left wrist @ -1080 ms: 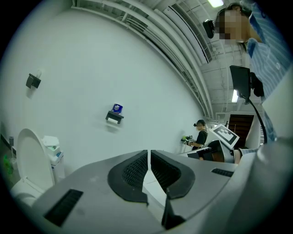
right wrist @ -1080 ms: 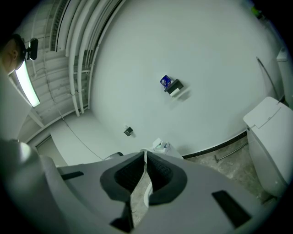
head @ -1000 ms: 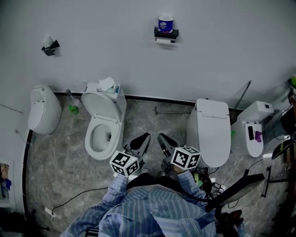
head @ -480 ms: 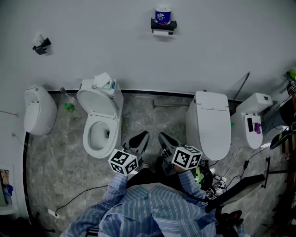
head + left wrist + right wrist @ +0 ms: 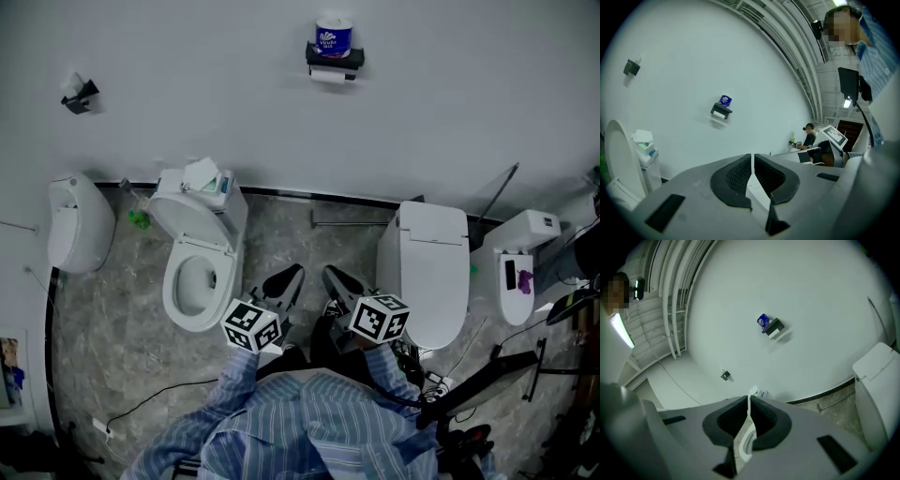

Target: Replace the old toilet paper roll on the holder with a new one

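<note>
A black holder (image 5: 334, 58) hangs high on the white wall. A new roll in blue and white wrap (image 5: 333, 37) stands on top of it, and the old roll (image 5: 330, 75) hangs below. My left gripper (image 5: 284, 281) and right gripper (image 5: 339, 281) are held side by side in front of my chest, far from the wall, both shut and empty. The left gripper view has the holder (image 5: 721, 111) and new roll (image 5: 724, 100) beyond the shut left gripper (image 5: 753, 157). The right gripper view has the new roll (image 5: 763, 321) and holder (image 5: 774, 327) above the shut right gripper (image 5: 749, 401).
An open toilet (image 5: 192, 272) stands left of my path, a closed toilet (image 5: 431, 267) on the right, with another white unit (image 5: 520, 258) beyond it. A white fixture (image 5: 73, 220) sits far left. A second small wall holder (image 5: 77, 94), a floor cable (image 5: 150, 398) and a metal bar (image 5: 347, 223) are around.
I have shifted across the floor with both grippers, so the toilets and the wall holder sit slightly differently in view. Both grippers stay shut and side by side.
</note>
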`<action>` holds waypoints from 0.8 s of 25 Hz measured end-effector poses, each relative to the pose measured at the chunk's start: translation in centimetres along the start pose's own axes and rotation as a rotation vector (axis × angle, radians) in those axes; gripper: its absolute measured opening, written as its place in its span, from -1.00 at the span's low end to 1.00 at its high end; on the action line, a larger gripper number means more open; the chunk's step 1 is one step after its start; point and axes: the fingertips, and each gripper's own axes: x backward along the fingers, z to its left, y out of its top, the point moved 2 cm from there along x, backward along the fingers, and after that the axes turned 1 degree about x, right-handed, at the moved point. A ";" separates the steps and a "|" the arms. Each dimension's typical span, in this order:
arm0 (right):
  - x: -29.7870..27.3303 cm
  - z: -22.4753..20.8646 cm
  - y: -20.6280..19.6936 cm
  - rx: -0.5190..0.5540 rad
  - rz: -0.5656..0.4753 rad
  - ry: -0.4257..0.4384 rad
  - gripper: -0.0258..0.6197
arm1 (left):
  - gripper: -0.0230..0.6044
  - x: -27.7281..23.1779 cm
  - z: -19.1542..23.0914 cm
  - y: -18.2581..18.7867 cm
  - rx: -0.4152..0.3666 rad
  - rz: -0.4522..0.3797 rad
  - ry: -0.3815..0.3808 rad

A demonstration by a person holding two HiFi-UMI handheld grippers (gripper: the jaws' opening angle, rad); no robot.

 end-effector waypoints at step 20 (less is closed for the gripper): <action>-7.7 -10.4 13.9 0.097 0.114 0.201 -0.85 | -0.86 -16.5 4.6 5.7 0.015 -0.059 0.127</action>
